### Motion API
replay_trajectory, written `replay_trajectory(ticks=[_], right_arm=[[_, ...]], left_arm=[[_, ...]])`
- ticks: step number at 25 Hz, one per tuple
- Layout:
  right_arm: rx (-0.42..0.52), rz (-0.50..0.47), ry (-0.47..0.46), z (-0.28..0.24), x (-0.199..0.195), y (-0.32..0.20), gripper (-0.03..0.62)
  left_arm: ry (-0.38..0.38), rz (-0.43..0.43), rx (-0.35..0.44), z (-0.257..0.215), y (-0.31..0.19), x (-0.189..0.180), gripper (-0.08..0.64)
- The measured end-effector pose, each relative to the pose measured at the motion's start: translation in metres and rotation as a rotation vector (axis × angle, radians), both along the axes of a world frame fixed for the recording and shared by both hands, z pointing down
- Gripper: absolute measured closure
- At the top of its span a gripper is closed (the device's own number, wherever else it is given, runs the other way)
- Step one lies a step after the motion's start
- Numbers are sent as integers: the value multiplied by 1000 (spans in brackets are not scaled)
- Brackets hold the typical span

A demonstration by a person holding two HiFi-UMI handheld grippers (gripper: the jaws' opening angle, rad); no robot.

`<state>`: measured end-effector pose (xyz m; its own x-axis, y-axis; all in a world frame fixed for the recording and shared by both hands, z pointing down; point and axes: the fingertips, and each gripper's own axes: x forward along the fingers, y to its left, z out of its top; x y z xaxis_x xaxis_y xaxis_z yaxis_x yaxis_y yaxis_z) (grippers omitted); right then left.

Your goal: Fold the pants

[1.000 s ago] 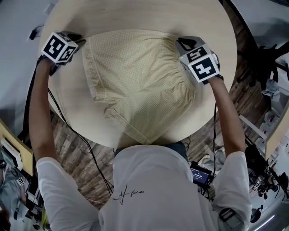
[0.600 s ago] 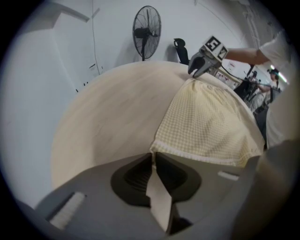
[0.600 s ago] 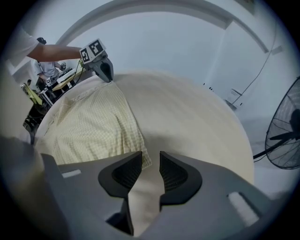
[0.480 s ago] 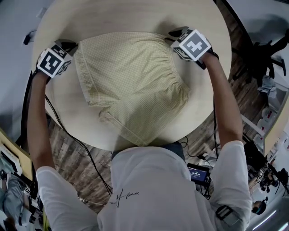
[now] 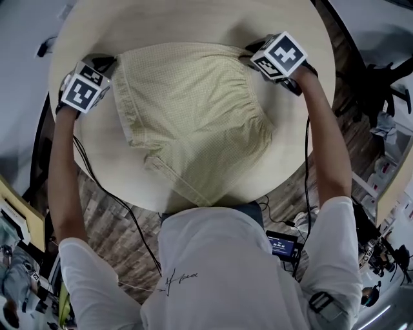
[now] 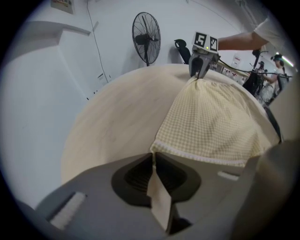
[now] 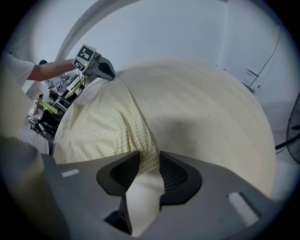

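Round wooden surface (image 5: 193, 19), pale checked pants (image 5: 193, 116) spread across its middle. They look soft and light, likely to droop, so the far corners seem best. The left gripper (image 6: 153, 157), angled steeply down, has just closed its fingers (image 6: 133, 176) on the far left corner. The right gripper (image 7: 149, 165), equally steep, has just opened wide, with cloth loose between.

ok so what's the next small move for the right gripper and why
Probably lift the right gripper straight up off the pants. Its jaws have just been opening and stand apart with the cloth's corner loose between them, and the pants lie spread on the table, so a clean lift should avoid dragging that corner.
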<state>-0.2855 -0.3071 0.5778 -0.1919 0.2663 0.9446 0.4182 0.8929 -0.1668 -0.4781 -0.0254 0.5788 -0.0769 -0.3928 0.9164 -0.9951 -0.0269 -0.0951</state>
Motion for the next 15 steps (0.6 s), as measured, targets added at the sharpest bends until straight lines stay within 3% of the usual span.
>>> replay_trajectory(ticks=[3,8,15], right_arm=[[16,-12,-2,-3,3,0,468],[39,-3,-47,-9,4,-3,502],[66,-7,-77,-23,5,2,526]], left_arm=[[-19,7,7,-1,5,5,480],[-65,63,-47,-2,15,12,480],[-82,41,-9,-26,28,19,480]])
